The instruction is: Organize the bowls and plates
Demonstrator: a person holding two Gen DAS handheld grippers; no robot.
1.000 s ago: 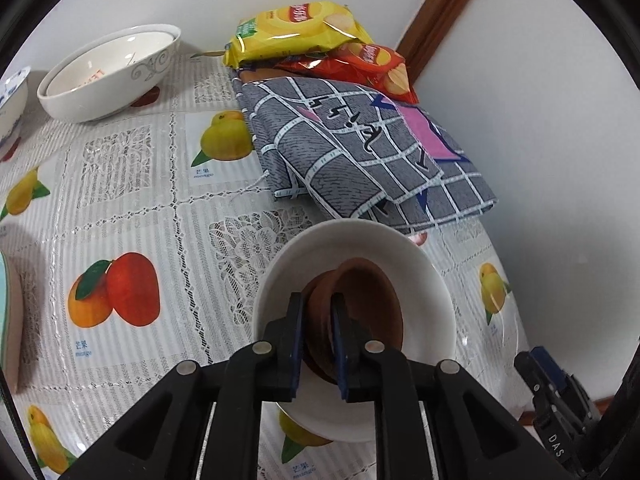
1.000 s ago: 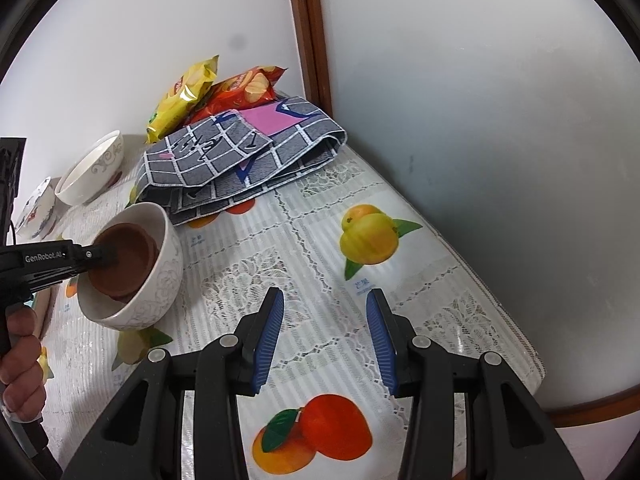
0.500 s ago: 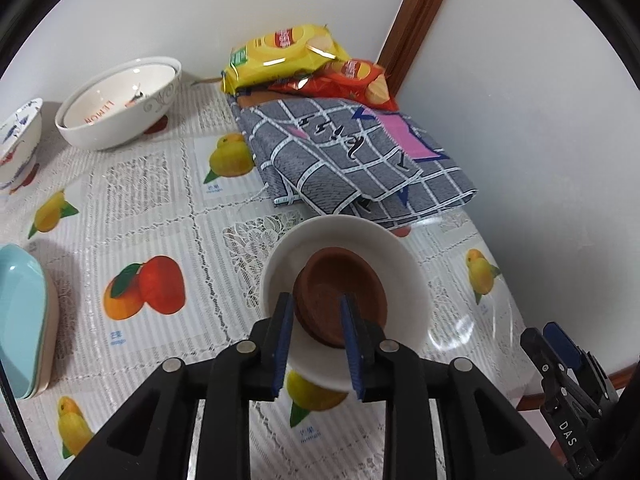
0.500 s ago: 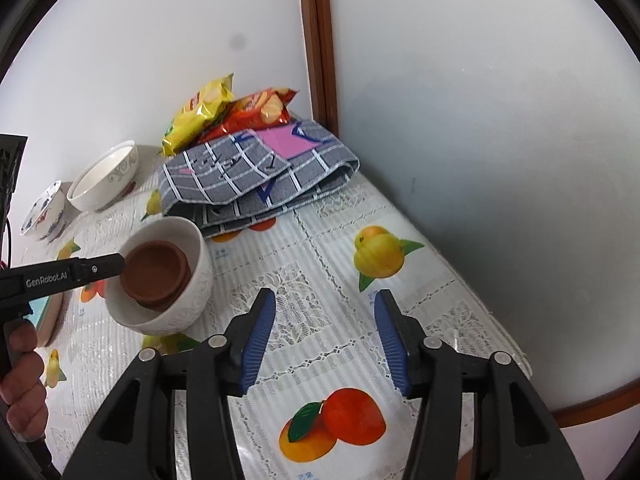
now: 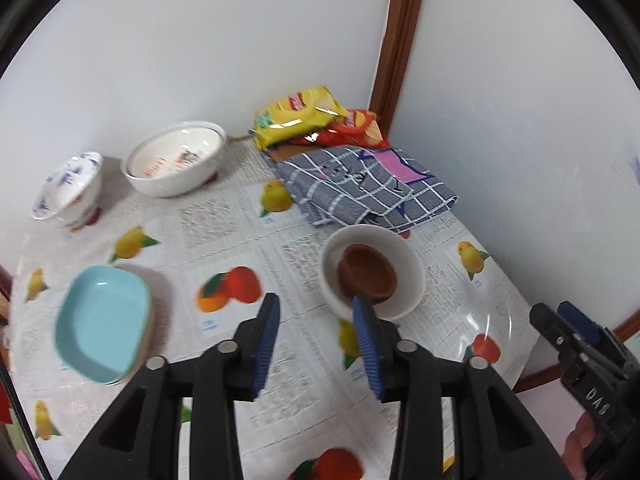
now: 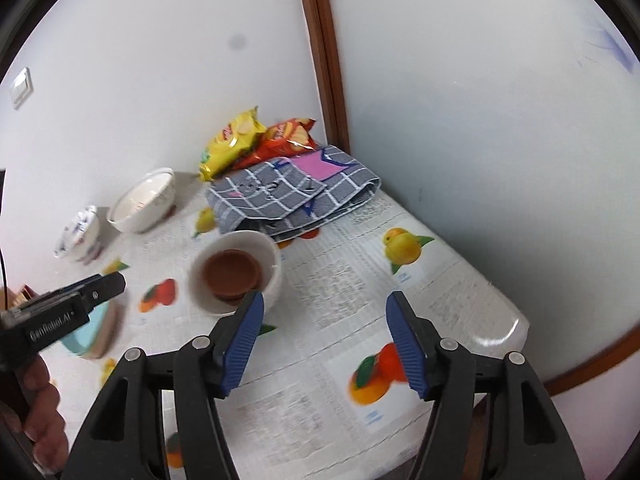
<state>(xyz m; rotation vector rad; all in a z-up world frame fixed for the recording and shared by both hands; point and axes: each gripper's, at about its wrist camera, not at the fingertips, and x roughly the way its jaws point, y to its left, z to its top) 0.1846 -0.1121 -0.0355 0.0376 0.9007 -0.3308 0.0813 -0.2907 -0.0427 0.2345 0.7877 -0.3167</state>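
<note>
Sat nested: brown bowl (image 5: 367,276) inside white bowl (image 5: 404,252), just beyond left gripper (image 5: 316,340), jaws spread, just opened, gripping nothing.

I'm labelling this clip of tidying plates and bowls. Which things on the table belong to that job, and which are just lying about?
Job:
brown bowl nested in white bowl
large white bowl
blue-patterned bowl
light blue dishes

Lying about:
yellow snack bag
red snack bag
grey checked cloth
</note>
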